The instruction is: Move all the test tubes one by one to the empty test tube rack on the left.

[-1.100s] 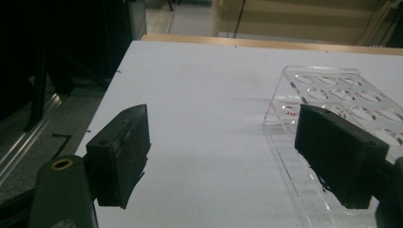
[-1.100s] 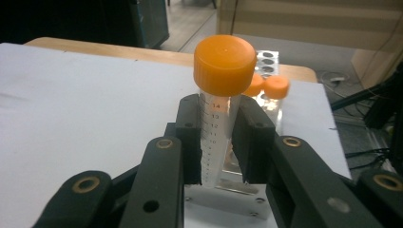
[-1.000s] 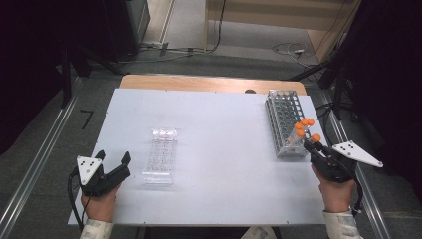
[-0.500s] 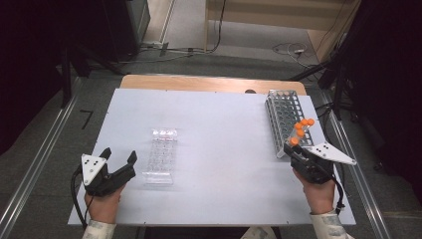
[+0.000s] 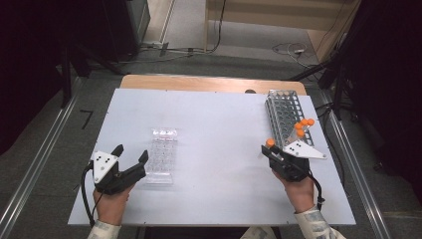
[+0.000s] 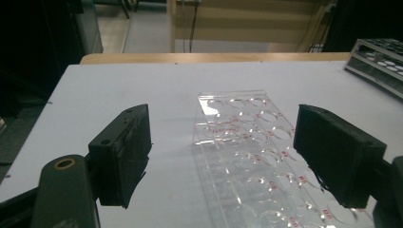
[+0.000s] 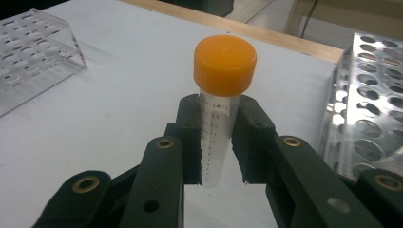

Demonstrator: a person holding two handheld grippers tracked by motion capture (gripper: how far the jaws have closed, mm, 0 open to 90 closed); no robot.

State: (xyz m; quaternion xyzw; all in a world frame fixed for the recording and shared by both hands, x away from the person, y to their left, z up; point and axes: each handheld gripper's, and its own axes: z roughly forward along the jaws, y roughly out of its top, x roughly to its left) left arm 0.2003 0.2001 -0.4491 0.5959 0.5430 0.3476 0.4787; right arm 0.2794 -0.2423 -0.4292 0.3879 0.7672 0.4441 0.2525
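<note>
Two racks bracket the work on the table point(image 5: 214, 119): the clear rack point(image 5: 161, 155) lies left of centre, its long axis running near to far, and the grey rack point(image 5: 287, 119) sits at the far right with more orange-capped tubes point(image 5: 303, 124). The left gripper point(image 5: 130, 163), jaws wide and empty, hovers just beside the clear rack's near end. The right gripper point(image 7: 219, 142) is clamped on an upright tube point(image 7: 219, 114), well right of the clear rack. Its carry therefore runs leftward. Compared with a second ago, the right hand has pulled the tube away from the grey rack, toward the centre; the left has edged up.
</note>
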